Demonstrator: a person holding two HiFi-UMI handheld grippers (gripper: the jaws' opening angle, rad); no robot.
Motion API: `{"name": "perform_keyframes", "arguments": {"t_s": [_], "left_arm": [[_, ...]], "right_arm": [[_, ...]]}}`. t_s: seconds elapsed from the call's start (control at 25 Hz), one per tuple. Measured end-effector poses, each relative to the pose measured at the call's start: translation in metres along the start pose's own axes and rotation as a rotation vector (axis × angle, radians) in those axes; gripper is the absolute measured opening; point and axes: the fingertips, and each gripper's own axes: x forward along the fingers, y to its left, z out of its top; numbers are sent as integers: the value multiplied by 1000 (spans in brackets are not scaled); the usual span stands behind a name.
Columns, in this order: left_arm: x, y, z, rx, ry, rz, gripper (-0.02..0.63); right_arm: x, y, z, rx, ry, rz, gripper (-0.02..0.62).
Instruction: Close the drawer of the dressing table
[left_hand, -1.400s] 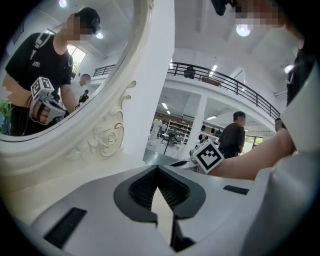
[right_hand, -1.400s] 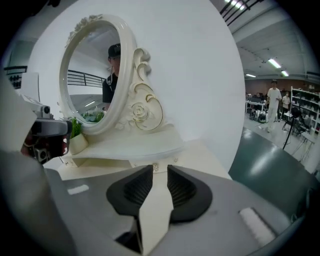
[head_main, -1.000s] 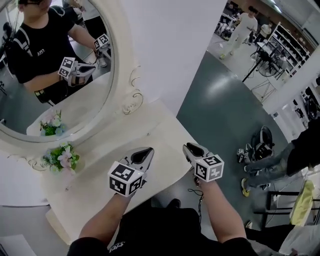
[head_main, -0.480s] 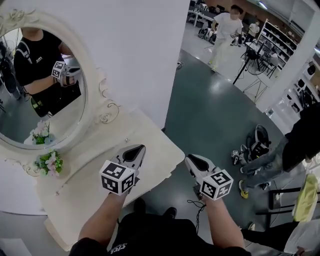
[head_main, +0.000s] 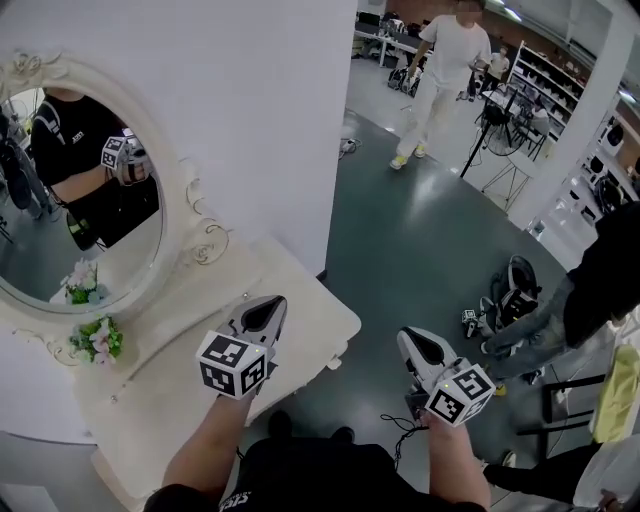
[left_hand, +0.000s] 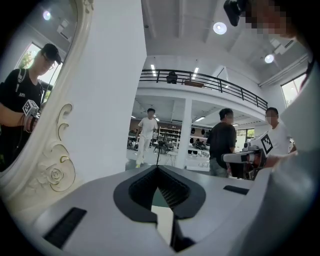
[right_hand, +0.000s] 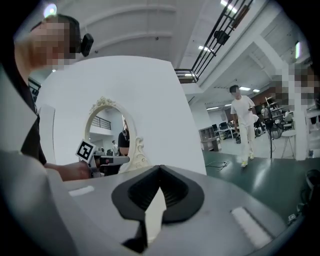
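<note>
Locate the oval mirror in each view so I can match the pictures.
Head view: the mirror is at the left edge, cut off by the picture's border.
Left gripper view: the mirror runs along the far left edge, only partly in view.
Right gripper view: the mirror is left of centre, small and whole.
Shared landmark: the person in white, to the right of the mirror in all three.

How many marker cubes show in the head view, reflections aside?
2: one on the left gripper, above the dressing table; one on the right gripper, above the floor.

Head view looks steeply down at the dressing table (head_main: 130, 410); both gripper views face outward, sharing its mirror (head_main: 80, 220).
</note>
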Motion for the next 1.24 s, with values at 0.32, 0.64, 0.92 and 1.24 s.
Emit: {"name": "perform_keyframes", "arguments": {"t_s": [0.32,0.64,0.92,1.24], "left_arm": [[-5,5,-2,3,-3,18,5],[-12,10,3,11,-18,23,5],[-18,12,-2,4,-9,23,5],[-20,12,-6,-4,-1,18,5]], "right_arm": [[11,13,28,33,-82,68,8],[27,34,29,-63,-68,75,8],[23,37,28,-72,-68,61,8],[26,44,23,-73,-56,66,8]]}}
